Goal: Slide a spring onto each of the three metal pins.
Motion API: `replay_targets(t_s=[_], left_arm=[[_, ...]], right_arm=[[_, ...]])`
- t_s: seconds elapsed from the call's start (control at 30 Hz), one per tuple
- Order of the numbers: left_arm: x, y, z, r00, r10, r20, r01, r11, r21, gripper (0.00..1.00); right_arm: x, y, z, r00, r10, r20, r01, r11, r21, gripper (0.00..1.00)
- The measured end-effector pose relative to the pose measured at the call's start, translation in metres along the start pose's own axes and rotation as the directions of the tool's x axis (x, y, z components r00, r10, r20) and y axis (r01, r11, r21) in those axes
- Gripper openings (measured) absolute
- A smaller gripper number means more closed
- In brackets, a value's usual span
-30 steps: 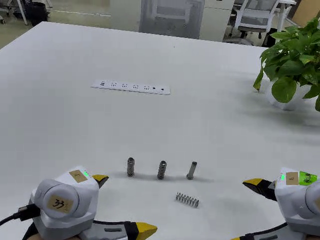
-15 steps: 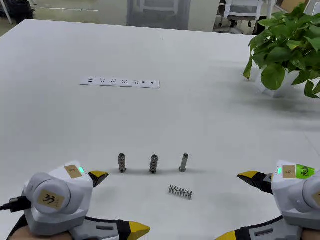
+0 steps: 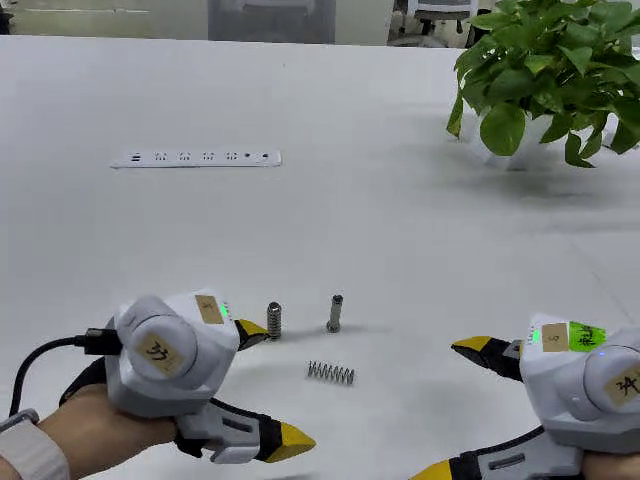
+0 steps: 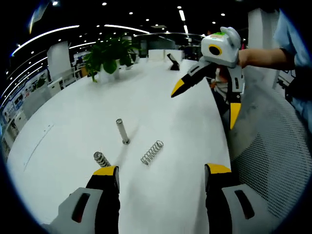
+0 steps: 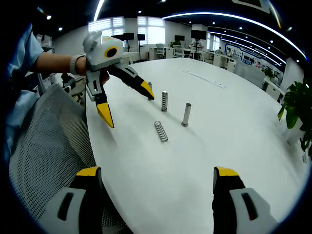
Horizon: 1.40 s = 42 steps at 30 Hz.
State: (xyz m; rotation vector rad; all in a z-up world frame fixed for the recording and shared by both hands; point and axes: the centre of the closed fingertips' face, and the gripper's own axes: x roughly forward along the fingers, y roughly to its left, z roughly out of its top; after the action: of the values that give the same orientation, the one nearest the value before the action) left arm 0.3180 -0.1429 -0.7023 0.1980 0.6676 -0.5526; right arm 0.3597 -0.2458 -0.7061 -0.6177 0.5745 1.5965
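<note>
Spring (image 3: 331, 373), one loose, lies flat between my left gripper (image 3: 272, 385) and right gripper (image 3: 445, 408), both spread wide and empty. Beyond it stand one bare pin (image 3: 335, 313) and one sprung pin (image 3: 274, 320), the latter just beside my left fingertip (image 3: 252, 329).

— Anything lying on the white table (image 3: 420, 230)?
— A white power strip (image 3: 196, 158), flat, toward the far left.
— And to the right?
— A leafy green potted plant (image 3: 545, 60), standing upright near the far right corner, well apart from the strip.
— Off the table?
— A grey mesh chair (image 5: 44, 141), just beside the rounded near edge in the right gripper view.
— Overhead?
— Long ceiling light strips (image 5: 229, 18), glowing across an open office.
</note>
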Motion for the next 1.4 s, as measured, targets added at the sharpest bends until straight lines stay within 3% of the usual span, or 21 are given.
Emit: replay_targets(t_s=[0.13,0.2,0.37,0.63,0.83,0.93,1.17,1.23,1.3,1.4], left_arm=[[0.008,0.003,0.004,0.9997,-0.016,-0.02,0.016,0.999,0.033,0.6],[0.013,0.009,0.001,0.9978,-0.005,-0.066,0.008,0.999,0.049,0.51],[0.025,0.02,0.0,0.9946,0.006,-0.103,-0.002,0.999,0.036,0.36],[0.041,0.02,0.0,0.9875,-0.026,-0.155,0.04,0.995,0.087,0.26],[0.051,0.023,-0.01,0.9703,-0.027,-0.24,0.063,0.987,0.146,0.21],[0.053,0.024,-0.014,0.9621,-0.041,-0.27,0.078,0.989,0.127,0.19],[0.054,0.023,-0.016,0.9517,-0.066,-0.3,0.1,0.99,0.099,0.15],[0.055,0.022,-0.018,0.9449,-0.072,-0.319,0.119,0.984,0.13,0.14],[0.055,0.022,-0.018,0.9375,-0.079,-0.339,0.124,0.986,0.115,0.13],[0.056,0.021,-0.019,0.9253,-0.083,-0.37,0.145,0.979,0.143,0.11]], right_arm=[[-0.002,0.001,-0.003,1.0,-0.001,0.002,0.001,1.0,0.012,0.96],[-0.002,0.003,-0.006,1.0,-0.001,0.001,0.001,1.0,0.017,0.96],[-0.004,0.005,-0.012,1.0,-0.005,-0.006,0.005,0.999,0.032,0.95],[-0.008,0.006,-0.017,0.9998,-0.016,-0.008,0.016,0.998,0.053,0.95],[-0.01,0.007,-0.018,0.9998,-0.02,-0.006,0.02,0.998,0.063,0.94],[-0.01,0.007,-0.019,0.9998,-0.019,-0.007,0.02,0.998,0.066,0.94],[-0.009,0.009,-0.018,0.9998,-0.018,-0.003,0.018,0.997,0.074,0.93],[-0.007,0.01,-0.018,0.9999,-0.015,-0.001,0.015,0.997,0.075,0.93],[-0.006,0.011,-0.017,0.9999,-0.012,-0.001,0.012,0.997,0.073,0.93],[-0.005,0.012,-0.015,1.0,-0.006,0.001,0.006,0.998,0.07,0.93]])
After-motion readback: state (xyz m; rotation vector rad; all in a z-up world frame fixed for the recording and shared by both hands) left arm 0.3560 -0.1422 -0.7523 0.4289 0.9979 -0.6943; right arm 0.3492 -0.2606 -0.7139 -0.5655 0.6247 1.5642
